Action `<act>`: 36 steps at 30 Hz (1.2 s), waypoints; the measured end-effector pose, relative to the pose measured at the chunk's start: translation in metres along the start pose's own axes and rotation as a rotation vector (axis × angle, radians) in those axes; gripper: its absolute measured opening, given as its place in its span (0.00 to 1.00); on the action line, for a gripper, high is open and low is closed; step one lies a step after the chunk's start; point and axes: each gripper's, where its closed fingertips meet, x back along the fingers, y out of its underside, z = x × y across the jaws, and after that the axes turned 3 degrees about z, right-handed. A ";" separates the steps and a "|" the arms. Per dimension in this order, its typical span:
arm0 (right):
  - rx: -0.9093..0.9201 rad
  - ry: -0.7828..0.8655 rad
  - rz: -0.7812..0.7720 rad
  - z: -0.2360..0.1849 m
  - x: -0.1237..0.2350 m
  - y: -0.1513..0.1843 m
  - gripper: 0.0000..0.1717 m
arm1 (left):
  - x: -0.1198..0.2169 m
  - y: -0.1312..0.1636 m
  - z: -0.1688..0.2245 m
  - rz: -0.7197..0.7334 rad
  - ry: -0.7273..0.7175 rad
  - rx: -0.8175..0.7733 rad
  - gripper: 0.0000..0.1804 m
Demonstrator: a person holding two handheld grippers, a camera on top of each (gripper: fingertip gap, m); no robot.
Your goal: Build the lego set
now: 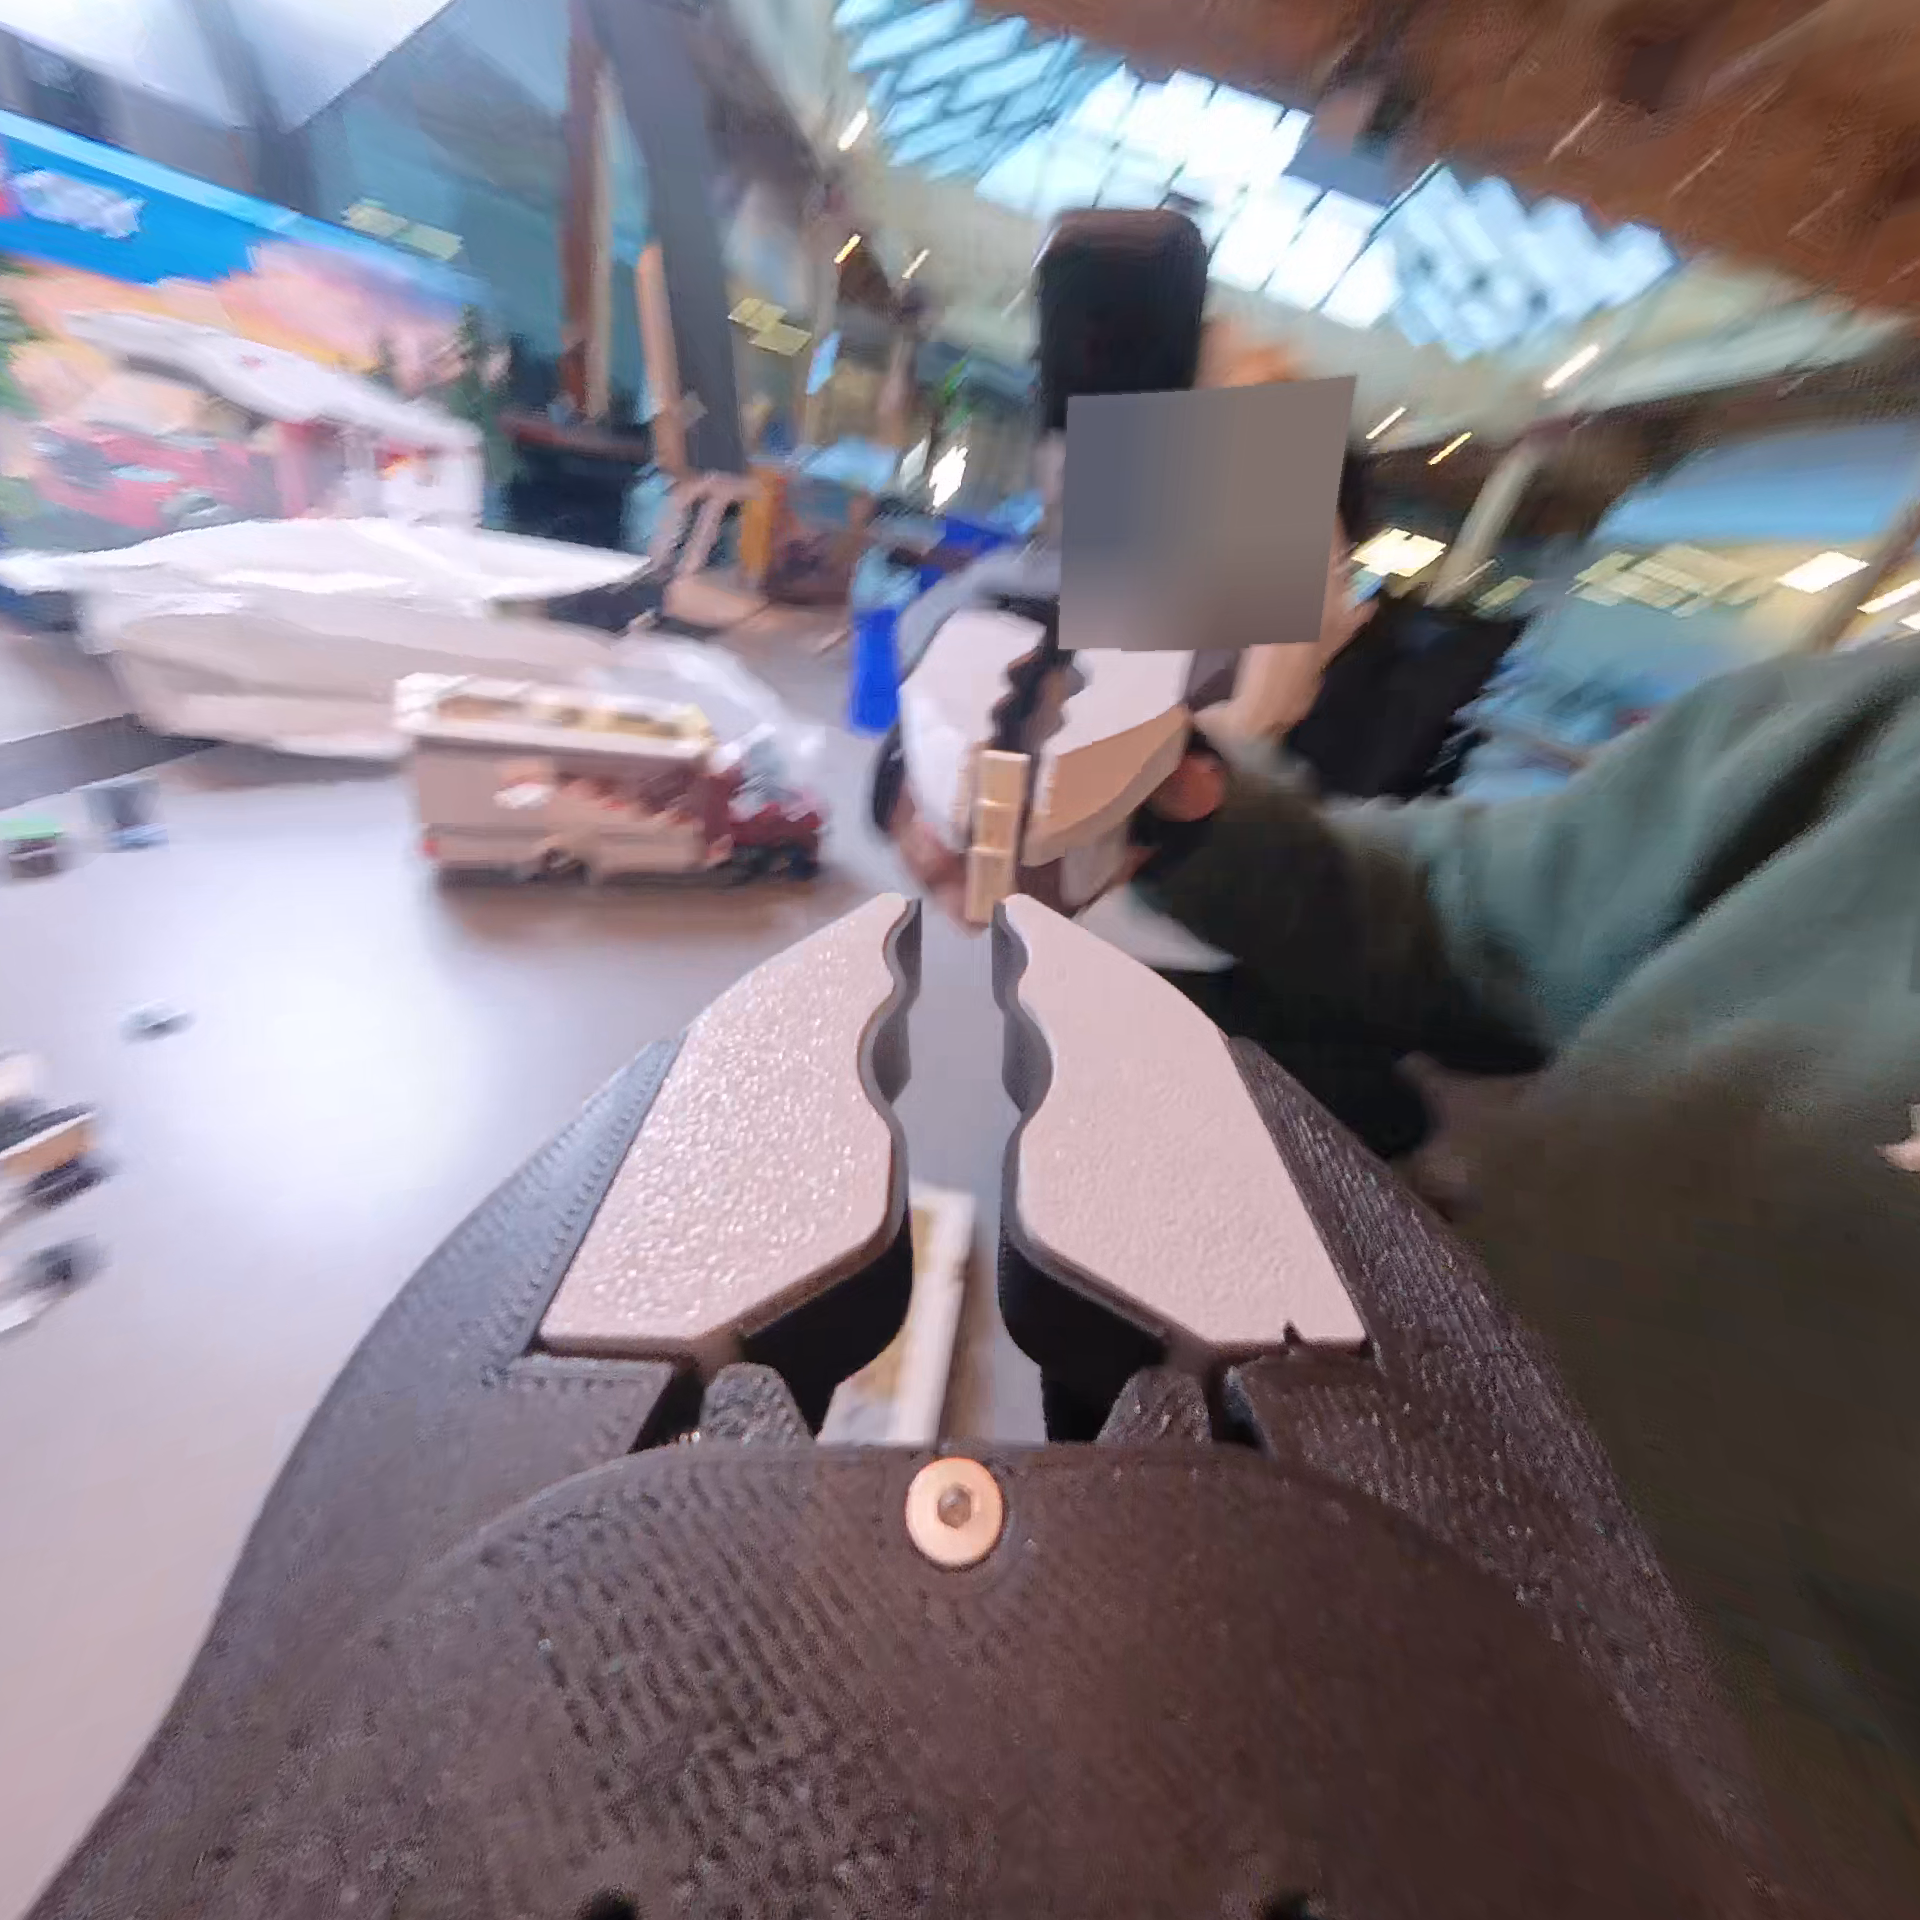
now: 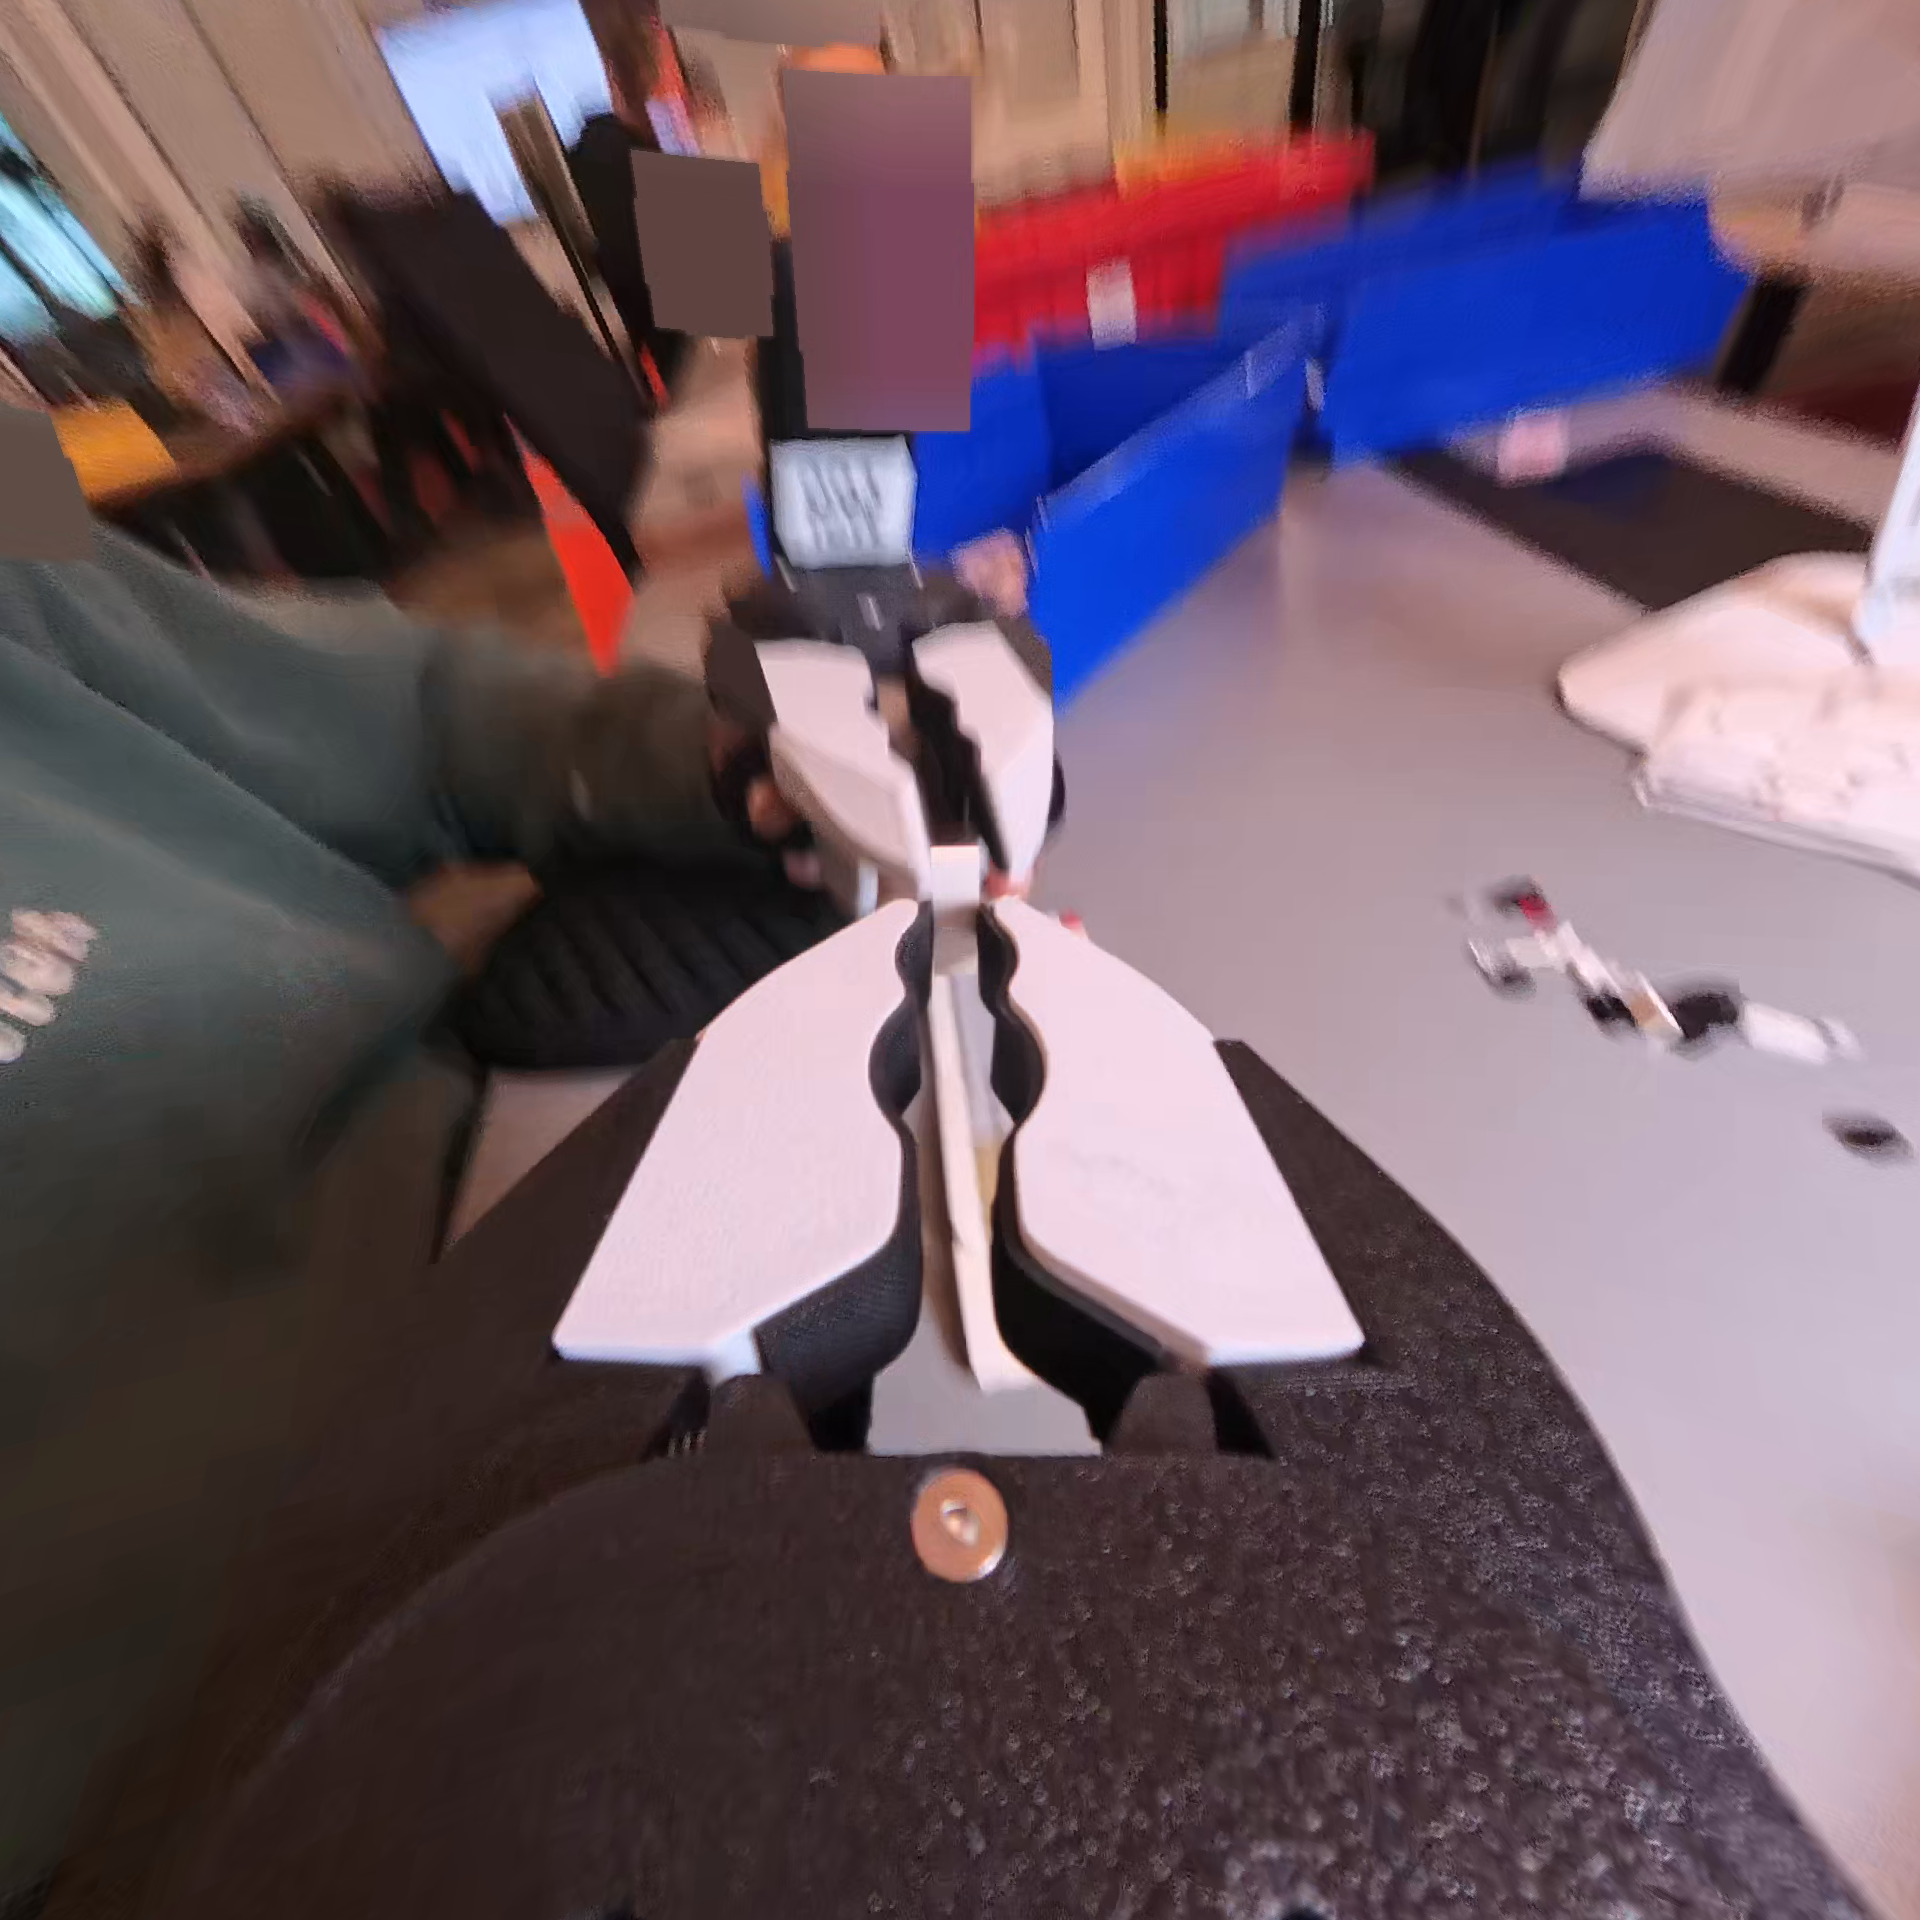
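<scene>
Left wrist view: the left gripper (image 1: 956, 914) has its fingers slightly parted and bare. Just beyond them, the right gripper (image 1: 1003, 821) clamps a cream brick strip (image 1: 995, 831) above the worktop (image 1: 312, 1039). A toy camper (image 1: 613, 800) stands farther left.

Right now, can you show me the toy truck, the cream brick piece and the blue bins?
Toy truck (image 1: 613, 800), left wrist view, its white side.
Cream piece (image 1: 994, 831), left wrist view, its middle block.
Blue bins (image 2: 1174, 520), right wrist view, front wall.
</scene>
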 end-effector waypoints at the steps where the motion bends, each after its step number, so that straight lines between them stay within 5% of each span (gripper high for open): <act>1: 0.006 0.045 -0.128 0.013 0.003 0.014 0.04 | 0.004 0.008 -0.016 -0.077 -0.069 -0.051 0.08; 5: 0.061 0.142 -0.565 0.053 0.013 0.072 0.04 | 0.019 0.044 -0.053 -0.361 -0.150 -0.169 0.13; 11: 0.111 0.085 -0.816 0.060 0.000 0.110 0.04 | 0.029 0.085 -0.073 -0.635 -0.121 -0.249 0.13; 17: 0.082 0.056 -0.871 0.063 -0.002 0.117 0.04 | 0.047 0.094 -0.068 -0.713 -0.113 -0.234 0.19; 25: 0.048 0.040 -0.878 0.059 -0.005 0.123 0.04 | 0.081 0.115 -0.048 -0.914 -0.080 -0.234 0.46; 36: -0.027 0.008 -0.806 0.052 -0.008 0.124 0.06 | 0.079 0.123 -0.045 -0.935 -0.060 -0.253 0.39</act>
